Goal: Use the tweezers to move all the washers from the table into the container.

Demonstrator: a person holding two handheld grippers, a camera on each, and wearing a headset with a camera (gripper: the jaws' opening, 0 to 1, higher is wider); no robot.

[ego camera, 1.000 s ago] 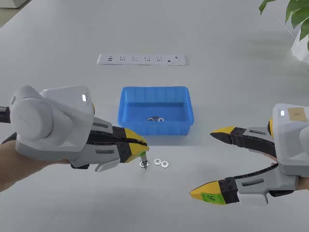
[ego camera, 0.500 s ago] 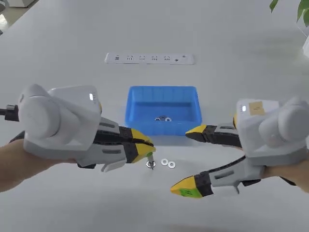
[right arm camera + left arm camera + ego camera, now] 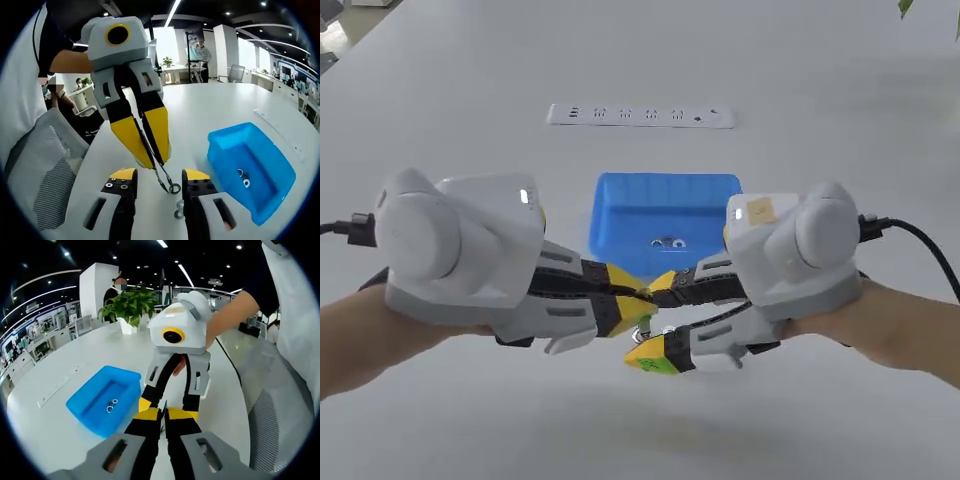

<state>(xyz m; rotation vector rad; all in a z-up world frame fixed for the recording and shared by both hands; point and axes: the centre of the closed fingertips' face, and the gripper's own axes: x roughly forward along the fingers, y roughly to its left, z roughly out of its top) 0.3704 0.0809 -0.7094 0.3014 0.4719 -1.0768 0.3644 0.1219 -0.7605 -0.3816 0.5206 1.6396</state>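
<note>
left fingers (image 3: 159, 131) clamped on thin metal tweezers (image 3: 152, 159) | tips hold silver ring washer (image 3: 174, 188) | right fingers (image 3: 199, 192) apart

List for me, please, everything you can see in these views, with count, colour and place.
table: one, white, under everything
container: one, blue, mid-table beyond the grippers
washers in the container: two seen, silver, on its floor
washers on the table: at least two, silver, one at the tweezers' tips, the rest just beside it
tweezers: one, dark metal, tips down at a washer
power strip: one, white, far side of the table
plant: one, green, white pot, on the table
mesh chair: one, grey, beside the table
left gripper: yellow-tipped, shut on the tweezers
right gripper: yellow-tipped, open, facing the left one
</note>
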